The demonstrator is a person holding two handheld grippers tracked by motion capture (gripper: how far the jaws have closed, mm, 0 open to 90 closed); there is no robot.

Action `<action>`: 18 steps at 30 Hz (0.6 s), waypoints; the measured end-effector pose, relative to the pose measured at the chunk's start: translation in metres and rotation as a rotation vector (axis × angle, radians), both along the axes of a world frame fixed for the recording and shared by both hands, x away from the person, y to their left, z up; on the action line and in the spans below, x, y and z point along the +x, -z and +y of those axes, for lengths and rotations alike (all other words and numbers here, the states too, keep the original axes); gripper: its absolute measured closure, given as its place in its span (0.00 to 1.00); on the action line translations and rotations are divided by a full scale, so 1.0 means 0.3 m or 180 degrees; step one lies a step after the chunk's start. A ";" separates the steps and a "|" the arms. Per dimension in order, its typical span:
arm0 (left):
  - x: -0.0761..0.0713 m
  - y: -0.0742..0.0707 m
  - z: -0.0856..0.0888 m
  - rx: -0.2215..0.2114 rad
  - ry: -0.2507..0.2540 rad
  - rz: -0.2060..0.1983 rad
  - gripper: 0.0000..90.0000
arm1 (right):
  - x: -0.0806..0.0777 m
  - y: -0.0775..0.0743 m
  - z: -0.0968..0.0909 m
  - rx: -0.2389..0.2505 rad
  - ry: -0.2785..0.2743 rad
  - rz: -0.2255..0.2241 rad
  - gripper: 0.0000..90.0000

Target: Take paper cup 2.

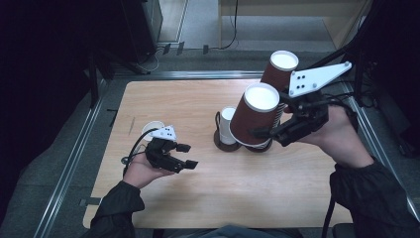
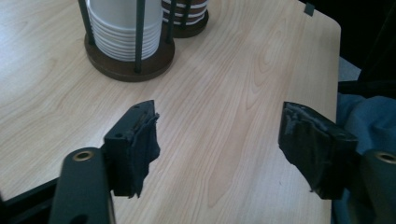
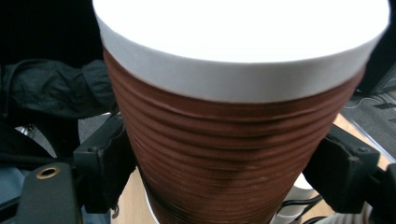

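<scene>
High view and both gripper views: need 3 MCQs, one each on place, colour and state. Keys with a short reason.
1. Where is the brown cup?
A. Lying flat beside the left gripper
B. Between the right gripper's jaws, tilted, above the table
C. On the floor beyond the table

2. What colour are the stacked cups in the round holder in the left gripper view?
A. White
B. Blue
C. Green

3. What state is the left gripper in?
A. Shut on a cup
C. Shut on a cable
B. Open, nothing between its jaws

Key:
1 B: the right gripper has a jaw on each side of the cup's ribbed wall, and the cup is off the wood.
2 A: the stacked rims between the dark posts are white.
3 B: bare tabletop shows in the gap between its jaws.
</scene>
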State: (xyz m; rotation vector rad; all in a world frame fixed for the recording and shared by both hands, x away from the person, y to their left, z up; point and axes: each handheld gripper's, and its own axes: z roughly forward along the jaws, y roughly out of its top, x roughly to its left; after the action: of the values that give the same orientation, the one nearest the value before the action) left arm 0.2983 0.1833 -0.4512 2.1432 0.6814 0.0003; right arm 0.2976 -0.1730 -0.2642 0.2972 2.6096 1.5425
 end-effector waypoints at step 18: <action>-0.014 -0.008 -0.029 -0.0143 0.0145 -0.0154 0.30 | 0.001 0.321 0.052 -0.0110 -0.0128 0.0254 0.19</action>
State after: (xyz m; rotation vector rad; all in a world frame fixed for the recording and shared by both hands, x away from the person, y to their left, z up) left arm 0.2940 0.1745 -0.4488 2.1084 0.5989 0.0122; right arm 0.2980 -0.1574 -0.3604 0.3118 2.7159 1.5268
